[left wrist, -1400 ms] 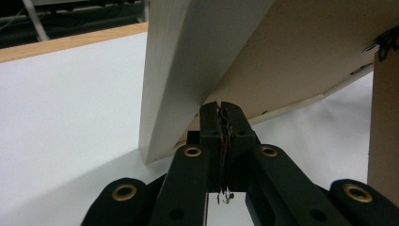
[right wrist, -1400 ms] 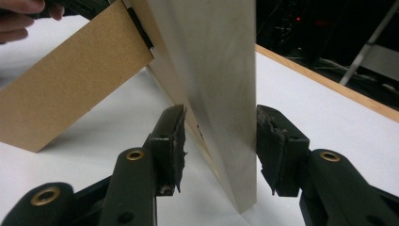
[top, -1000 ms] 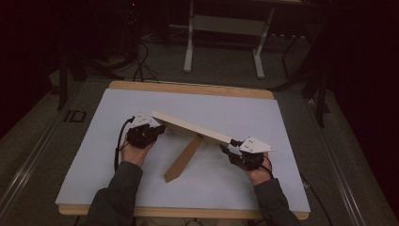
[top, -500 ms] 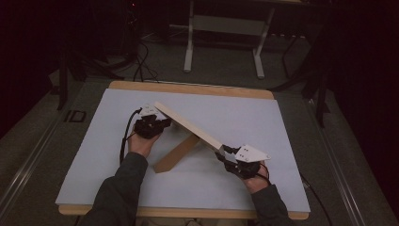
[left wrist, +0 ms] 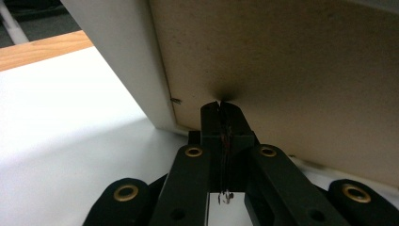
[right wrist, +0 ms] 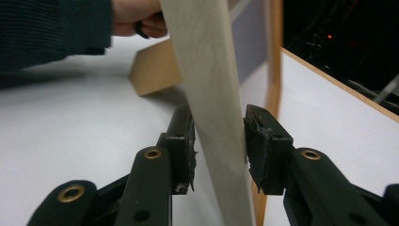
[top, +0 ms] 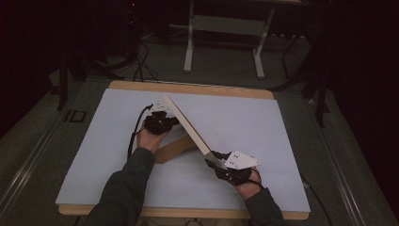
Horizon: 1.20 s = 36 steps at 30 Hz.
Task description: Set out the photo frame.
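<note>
Swung since earlier, plank [top: 188,126] clamped by right tool [top: 217,160].

Table [top: 94,155]: lying at centre, its far edge facing a stand [top: 225,28] on the floor beyond.
Long board [top: 186,125]: running from far left to near right across the table.
Second board [top: 171,147]: lying under it, at the near-left side.
Left gripper [top: 162,121]: sitting at the long board's far-left end.
Right gripper [top: 221,162]: sitting at its near-right end.
</note>
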Available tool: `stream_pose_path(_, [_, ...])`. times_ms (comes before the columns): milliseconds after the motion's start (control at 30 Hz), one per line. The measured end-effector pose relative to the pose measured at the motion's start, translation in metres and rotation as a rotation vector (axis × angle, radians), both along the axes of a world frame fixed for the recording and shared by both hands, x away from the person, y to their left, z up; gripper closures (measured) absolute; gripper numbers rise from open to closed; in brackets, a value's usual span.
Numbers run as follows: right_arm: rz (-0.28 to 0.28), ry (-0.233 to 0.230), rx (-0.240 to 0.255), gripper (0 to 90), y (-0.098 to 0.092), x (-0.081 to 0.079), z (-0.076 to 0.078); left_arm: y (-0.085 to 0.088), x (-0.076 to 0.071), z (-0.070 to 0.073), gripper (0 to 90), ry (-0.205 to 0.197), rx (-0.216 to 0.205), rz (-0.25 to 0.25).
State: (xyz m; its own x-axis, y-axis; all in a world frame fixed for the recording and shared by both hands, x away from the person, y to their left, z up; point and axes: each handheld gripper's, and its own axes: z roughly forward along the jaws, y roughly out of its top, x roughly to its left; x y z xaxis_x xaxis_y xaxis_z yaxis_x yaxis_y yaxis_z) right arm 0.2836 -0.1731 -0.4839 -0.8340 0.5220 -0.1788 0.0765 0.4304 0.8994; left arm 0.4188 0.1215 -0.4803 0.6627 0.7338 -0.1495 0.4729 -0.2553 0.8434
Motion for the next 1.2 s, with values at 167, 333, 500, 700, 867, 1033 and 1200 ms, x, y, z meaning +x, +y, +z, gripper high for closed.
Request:
stream_pose_path(167, [0.028,-0.005,-0.002,62.2,0.010,-0.003,0.001,-0.009,0.003,0.003,90.0,-0.003,0.027,-0.026])
stream_pose_path(333, [0.046,-0.002,-0.007,60.3,0.022,-0.005,0.001,-0.015,0.006,0.004,90.0,-0.003,0.041,-0.030])
stream_pose_path(500, [0.055,-0.004,-0.009,58.7,0.032,-0.005,0.001,-0.018,0.010,0.005,90.0,-0.002,0.046,-0.033])
stream_pose_path(700, [0.057,0.010,-0.008,56.7,0.035,-0.004,0.002,-0.015,0.010,0.004,87.5,-0.005,0.052,-0.011])
stream_pose_path(867, [0.059,0.038,0.026,46.6,0.024,-0.006,0.003,0.000,0.005,0.008,80.6,-0.005,0.036,0.034])
stream_pose_path(1033, [0.065,0.056,0.060,46.6,0.003,-0.010,0.007,0.018,-0.013,0.018,78.6,-0.031,-0.020,0.070])
stream_pose_path(1200, [0.043,0.077,0.085,63.9,-0.021,-0.009,0.008,0.029,-0.043,0.030,79.3,-0.070,-0.064,0.049])
